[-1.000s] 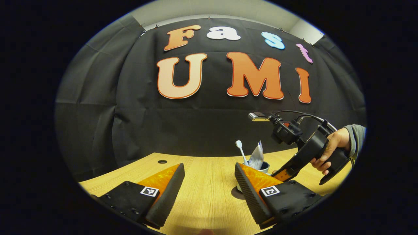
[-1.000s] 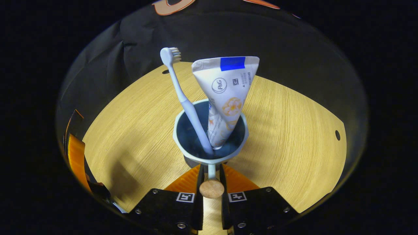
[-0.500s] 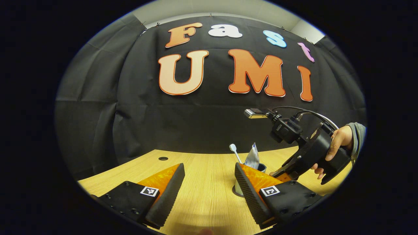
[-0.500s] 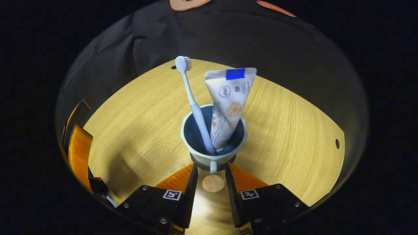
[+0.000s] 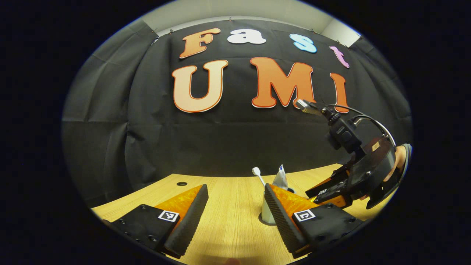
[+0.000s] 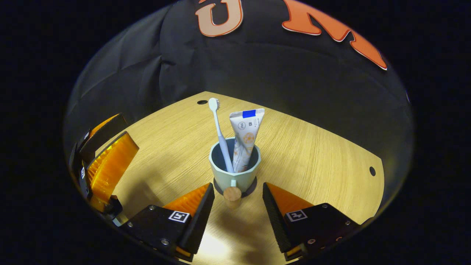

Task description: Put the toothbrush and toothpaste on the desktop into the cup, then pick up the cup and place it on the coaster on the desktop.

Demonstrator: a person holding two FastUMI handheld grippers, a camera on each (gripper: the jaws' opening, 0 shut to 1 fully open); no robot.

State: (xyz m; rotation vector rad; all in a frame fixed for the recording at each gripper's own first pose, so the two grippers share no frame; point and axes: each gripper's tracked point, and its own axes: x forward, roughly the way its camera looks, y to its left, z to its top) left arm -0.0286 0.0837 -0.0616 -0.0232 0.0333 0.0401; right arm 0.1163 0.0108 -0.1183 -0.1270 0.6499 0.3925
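- Cup (image 6: pixel 234 173), centre of the right gripper view, stands upright on a dark coaster (image 6: pixel 254 191) on the desktop (image 6: pixel 312 154); toothbrush (image 6: pixel 220 134) and toothpaste (image 6: pixel 244 138) lean inside.
- Right gripper (image 6: pixel 238 206): jaws apart, either side of the cup's round wooden handle (image 6: pixel 232 194), not touching.
- Left gripper (image 5: pixel 235 206): jaws apart, empty.
- We judge the cup rigid, smooth, top-heavy; best gripped at the handle.

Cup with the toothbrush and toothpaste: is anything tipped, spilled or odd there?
Nothing stands out. The cup stands upright on the dark coaster, with the toothbrush and toothpaste leaning inside. The right claw is open, apart from it.
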